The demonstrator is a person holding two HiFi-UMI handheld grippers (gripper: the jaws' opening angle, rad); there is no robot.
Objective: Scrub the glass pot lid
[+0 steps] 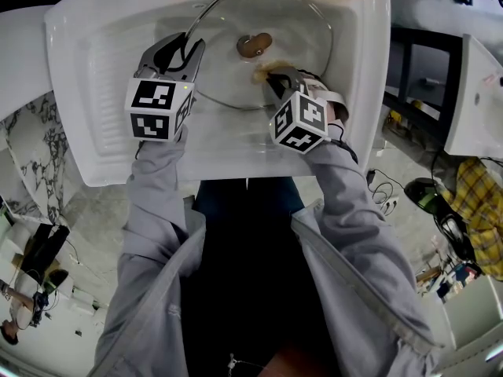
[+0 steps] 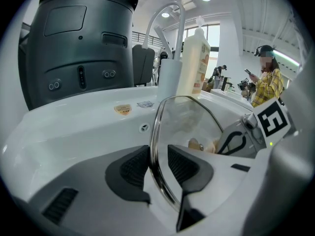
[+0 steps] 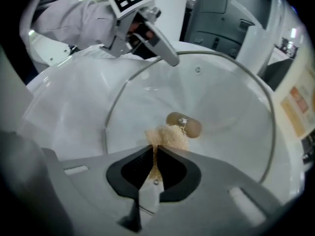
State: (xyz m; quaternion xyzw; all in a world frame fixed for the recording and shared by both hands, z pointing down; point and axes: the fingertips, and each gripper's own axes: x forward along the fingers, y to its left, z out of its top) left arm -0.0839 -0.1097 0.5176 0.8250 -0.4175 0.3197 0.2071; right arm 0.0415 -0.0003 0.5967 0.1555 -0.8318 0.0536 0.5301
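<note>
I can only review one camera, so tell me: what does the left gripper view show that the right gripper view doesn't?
Only the left gripper view: the left gripper clamped on the glass lid at its rim, plus a faucet, a tall bottle and a person in a yellow checked shirt behind. Only the right gripper view: the right gripper shut on a beige scrubber beside the knob. Both: the lid with its knob, the white sink and a dark grey appliance behind it.
</note>
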